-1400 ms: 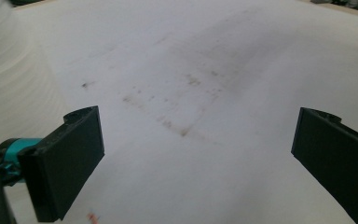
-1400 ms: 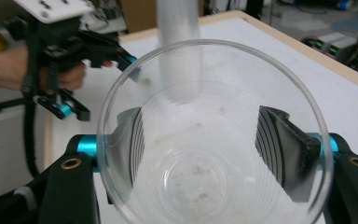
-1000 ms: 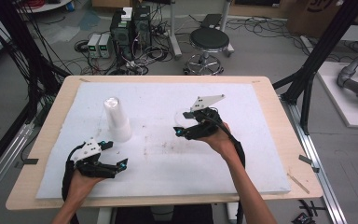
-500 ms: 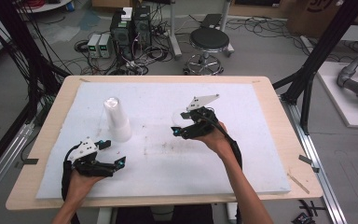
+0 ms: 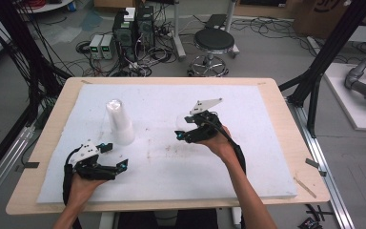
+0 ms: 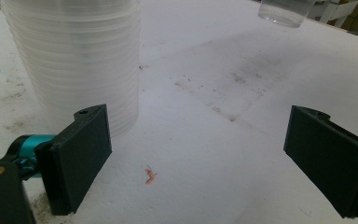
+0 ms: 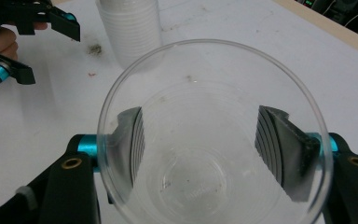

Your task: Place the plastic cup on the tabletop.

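A tall stack of clear plastic cups (image 5: 119, 123) stands upside down on the left of the white mat (image 5: 267, 157). My left gripper (image 5: 118, 155) rests just in front of it, open; between its jaws lies bare mat (image 6: 198, 163), with the stack (image 6: 74, 60) behind the left jaw. My right gripper (image 5: 180, 129) at mid table is shut on a single clear cup (image 7: 214, 135), one pad pressing on each side of its wall. That cup (image 6: 286, 10) sits at the top of the left gripper view. The right gripper view also takes in the stack (image 7: 130, 28) and my left gripper (image 7: 42, 42).
The mat lies on a wooden table (image 5: 295, 143). On the floor behind it are a stool (image 5: 213, 43), computer boxes (image 5: 133, 24) and cables. Black frame posts (image 5: 314, 76) rise at both sides. A small red scrap (image 6: 149, 176) lies on the mat.
My right gripper has drifted slightly to the left with the cup. The left gripper and the stack have stayed put.
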The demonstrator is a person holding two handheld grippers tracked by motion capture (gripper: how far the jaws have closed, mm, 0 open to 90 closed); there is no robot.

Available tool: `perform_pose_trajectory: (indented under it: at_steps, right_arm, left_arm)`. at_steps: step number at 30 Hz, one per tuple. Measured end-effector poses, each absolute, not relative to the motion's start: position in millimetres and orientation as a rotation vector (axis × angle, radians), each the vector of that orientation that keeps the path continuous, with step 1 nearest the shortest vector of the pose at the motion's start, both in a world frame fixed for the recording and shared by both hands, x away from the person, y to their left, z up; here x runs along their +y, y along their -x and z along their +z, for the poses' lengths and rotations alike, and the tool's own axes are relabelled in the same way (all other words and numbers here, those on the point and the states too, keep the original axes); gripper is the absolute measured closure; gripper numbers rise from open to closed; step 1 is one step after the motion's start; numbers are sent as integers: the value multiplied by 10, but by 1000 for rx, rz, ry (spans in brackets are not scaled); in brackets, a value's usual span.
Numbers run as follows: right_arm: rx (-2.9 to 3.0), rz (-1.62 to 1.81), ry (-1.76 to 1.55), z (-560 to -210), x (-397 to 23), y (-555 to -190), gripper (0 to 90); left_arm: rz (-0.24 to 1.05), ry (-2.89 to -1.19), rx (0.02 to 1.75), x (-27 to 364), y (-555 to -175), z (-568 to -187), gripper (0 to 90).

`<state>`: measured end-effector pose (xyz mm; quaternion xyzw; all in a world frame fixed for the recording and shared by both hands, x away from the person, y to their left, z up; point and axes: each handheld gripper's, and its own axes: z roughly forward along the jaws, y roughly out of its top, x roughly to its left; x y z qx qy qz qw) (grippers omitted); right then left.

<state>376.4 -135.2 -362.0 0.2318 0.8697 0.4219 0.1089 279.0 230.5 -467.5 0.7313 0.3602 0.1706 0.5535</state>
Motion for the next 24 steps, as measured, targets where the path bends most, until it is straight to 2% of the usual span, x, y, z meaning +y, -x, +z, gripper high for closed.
perform_pose_trajectory:
  at_steps: [24]
  right_arm:
    - [2565, 1115, -724, -4020, -1159, -3854, 330]
  left_arm:
    - [392, -1726, 837, 2310, -2787, -4676, 73]
